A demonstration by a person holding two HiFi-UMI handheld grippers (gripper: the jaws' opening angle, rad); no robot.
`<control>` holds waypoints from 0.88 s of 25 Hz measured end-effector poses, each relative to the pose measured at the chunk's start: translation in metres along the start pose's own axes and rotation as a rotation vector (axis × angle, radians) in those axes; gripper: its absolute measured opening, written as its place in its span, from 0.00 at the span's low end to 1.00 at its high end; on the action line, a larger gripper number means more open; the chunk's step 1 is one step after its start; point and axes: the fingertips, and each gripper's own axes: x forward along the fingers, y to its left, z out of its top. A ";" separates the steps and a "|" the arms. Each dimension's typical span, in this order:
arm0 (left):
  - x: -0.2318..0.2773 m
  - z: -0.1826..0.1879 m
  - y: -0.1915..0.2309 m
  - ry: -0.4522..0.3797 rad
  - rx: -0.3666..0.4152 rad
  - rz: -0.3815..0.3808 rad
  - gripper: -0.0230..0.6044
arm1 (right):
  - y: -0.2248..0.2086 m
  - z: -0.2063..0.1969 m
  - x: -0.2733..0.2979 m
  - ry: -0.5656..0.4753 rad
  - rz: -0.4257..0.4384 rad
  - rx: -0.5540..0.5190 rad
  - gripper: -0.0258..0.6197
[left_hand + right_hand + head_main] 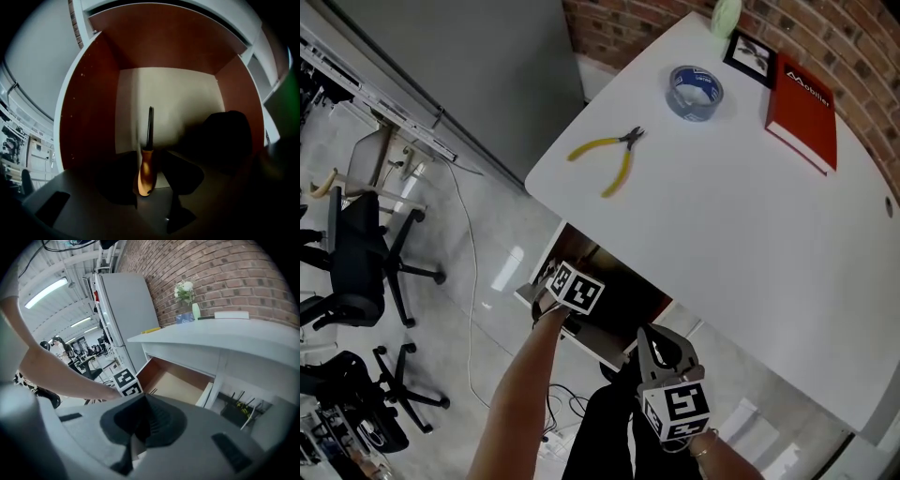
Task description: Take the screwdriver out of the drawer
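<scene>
The right tongs (140, 420) are pressed together, empty. The left tongs (150, 161) are spread around the orange handle of the screwdriver (146, 173), which lies in the open drawer (89, 108). Farther off on the tabletop (722, 216), the white lettering on a red book (803, 111) is unreadable.

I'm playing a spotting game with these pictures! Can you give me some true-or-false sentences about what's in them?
1. The drawer under the table is open. True.
2. The pliers have red handles. False: they are yellow.
3. The screwdriver handle sits between the left gripper jaws. True.
4. The right gripper is inside the drawer. False: it is outside it, jaws together.
5. The roll of tape lies on the red book. False: it lies on the table beside it.
</scene>
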 end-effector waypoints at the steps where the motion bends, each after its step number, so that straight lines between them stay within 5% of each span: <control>1: 0.003 -0.001 0.000 0.008 0.001 -0.001 0.29 | 0.000 -0.001 0.001 0.003 -0.001 0.005 0.04; 9: 0.021 -0.008 0.001 0.061 0.006 -0.021 0.25 | -0.001 -0.008 0.008 0.019 0.001 0.007 0.04; 15: 0.019 -0.005 -0.002 0.042 0.000 -0.036 0.13 | 0.001 -0.007 0.009 0.024 0.011 0.005 0.04; 22: -0.005 0.011 -0.006 -0.037 0.050 -0.009 0.13 | 0.000 0.001 0.007 0.023 0.023 -0.016 0.04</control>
